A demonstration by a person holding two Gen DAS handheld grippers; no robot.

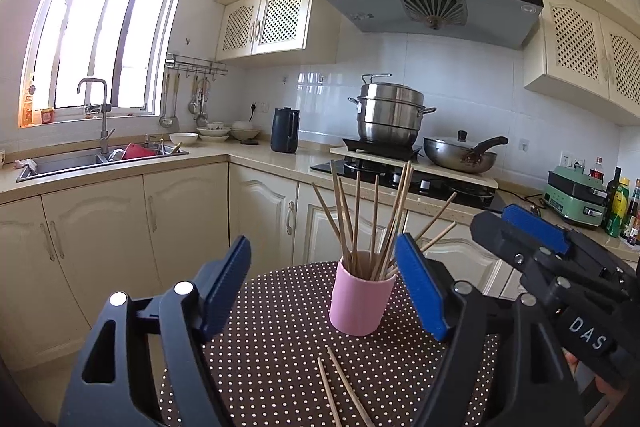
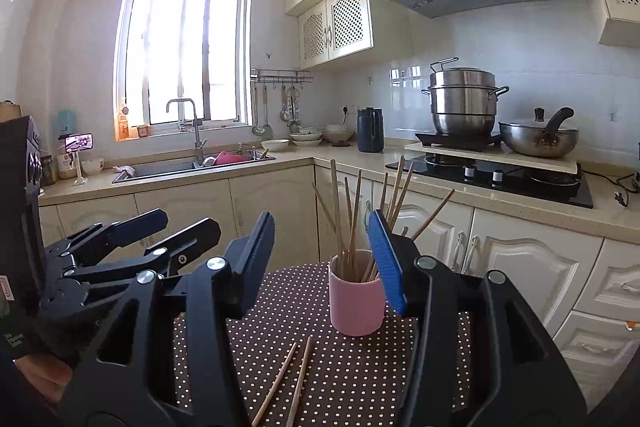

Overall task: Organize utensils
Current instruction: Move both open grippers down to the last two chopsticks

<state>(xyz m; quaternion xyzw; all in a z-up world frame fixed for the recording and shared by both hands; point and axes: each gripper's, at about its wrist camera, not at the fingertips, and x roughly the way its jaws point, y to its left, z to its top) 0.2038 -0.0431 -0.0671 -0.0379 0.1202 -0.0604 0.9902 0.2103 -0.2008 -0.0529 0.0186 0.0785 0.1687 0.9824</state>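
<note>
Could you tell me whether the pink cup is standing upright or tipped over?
Upright. The pink cup stands on its base on the dotted tablecloth, mouth upward, with chopsticks fanning out of its top.

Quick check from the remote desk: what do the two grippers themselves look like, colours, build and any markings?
Both match: the left gripper and right gripper have black angular linkage frames with silver pivot bolts and blue ribbed pads. White letters "DAS" mark the right gripper's body in the left wrist view. No cables visible.
</note>
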